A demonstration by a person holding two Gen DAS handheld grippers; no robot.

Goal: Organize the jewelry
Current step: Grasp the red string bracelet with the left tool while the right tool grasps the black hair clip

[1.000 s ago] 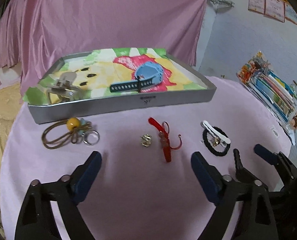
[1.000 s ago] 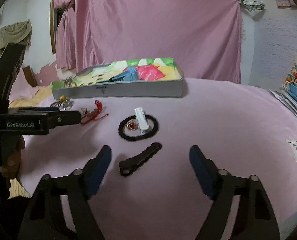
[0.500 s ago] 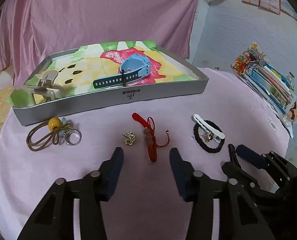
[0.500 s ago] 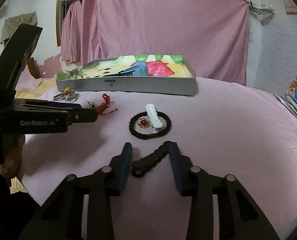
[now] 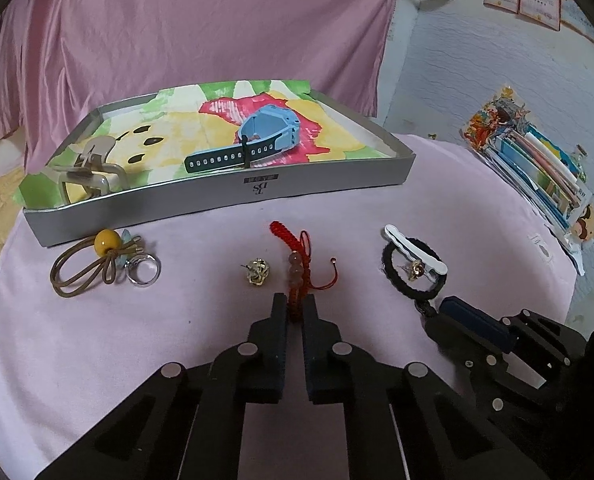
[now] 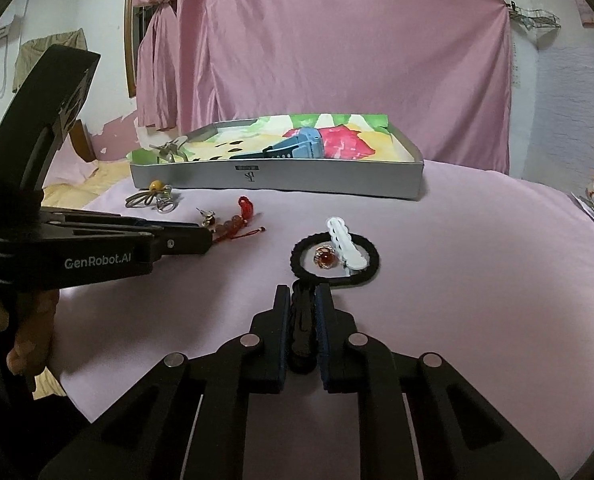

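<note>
We noted the left gripper (image 5: 295, 312), its fingers just closed, pinching the near end of the red braided cord bracelet (image 5: 297, 258) with its pink beads, lying on the soft pink-covered tabletop (image 5: 117, 340). The right gripper (image 6: 301, 308), likewise just closed, clamped the black scalloped hair clip (image 6: 301, 320) beside the fuzzy black hair tie (image 6: 335, 262). The shallow grey cardboard tray (image 5: 233, 196), paper-lined, held a blue plastic watch (image 5: 257, 136).

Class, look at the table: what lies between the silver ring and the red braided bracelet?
A small gold earring lies between the silver ring and the red braided bracelet, clearest in the left wrist view.
</note>
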